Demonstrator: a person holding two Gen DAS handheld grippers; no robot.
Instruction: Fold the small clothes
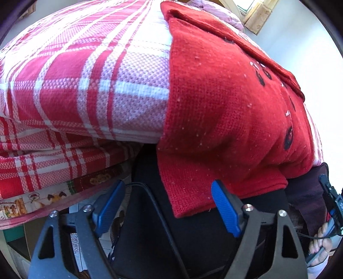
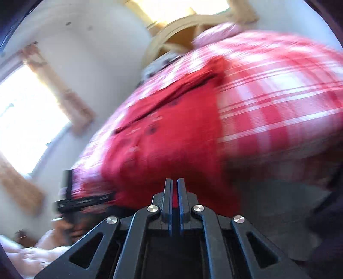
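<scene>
A small red knitted garment (image 1: 225, 111) with dark buttons lies on a bed covered by a red and white plaid cloth (image 1: 85, 75); its near hem hangs over the bed's edge. My left gripper (image 1: 169, 203) is open, its blue pads on either side of the hanging hem corner, not touching it. In the blurred right wrist view the red garment (image 2: 167, 137) fills the middle. My right gripper (image 2: 174, 191) is shut just below the garment's near edge; red shows in the narrow gap between the fingers, but whether cloth is pinched is unclear.
The plaid bed (image 2: 278, 96) has a wooden headboard (image 2: 171, 36) and a pink pillow (image 1: 218, 12) at its far end. A window (image 2: 23, 120) is on the white wall. The person's dark clothing (image 1: 193, 236) and a cable sit below the bed edge.
</scene>
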